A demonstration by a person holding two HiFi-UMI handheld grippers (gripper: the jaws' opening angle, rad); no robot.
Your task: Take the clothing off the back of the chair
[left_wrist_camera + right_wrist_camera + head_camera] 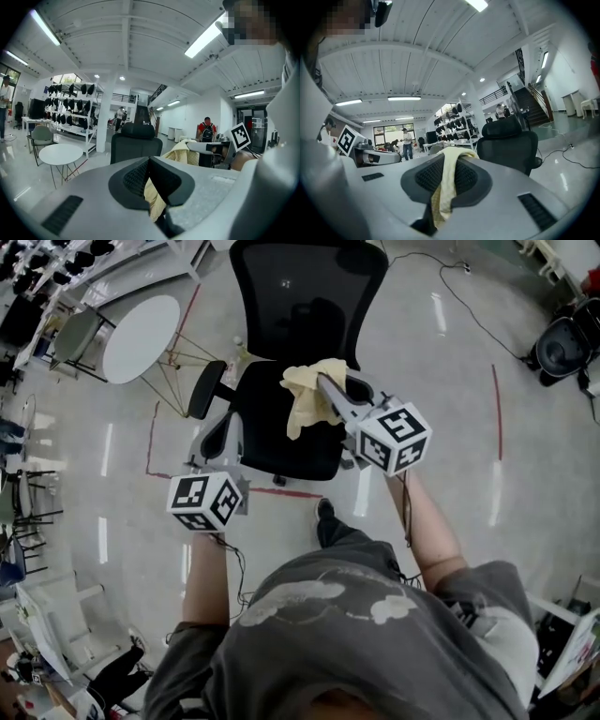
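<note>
Already the yellow clothing point(309, 395) hangs clear of the chair back point(305, 296), above the seat point(281, 448). My right fingers point(339, 404) are clamped on a bunched fold of it. My left fingers point(133, 178) are closed too, nipping a strip of the same fabric. I judge it light, limp and likely to drape and swing. Thick gathered folds should hold best, while a single thin edge could slide out.
</note>
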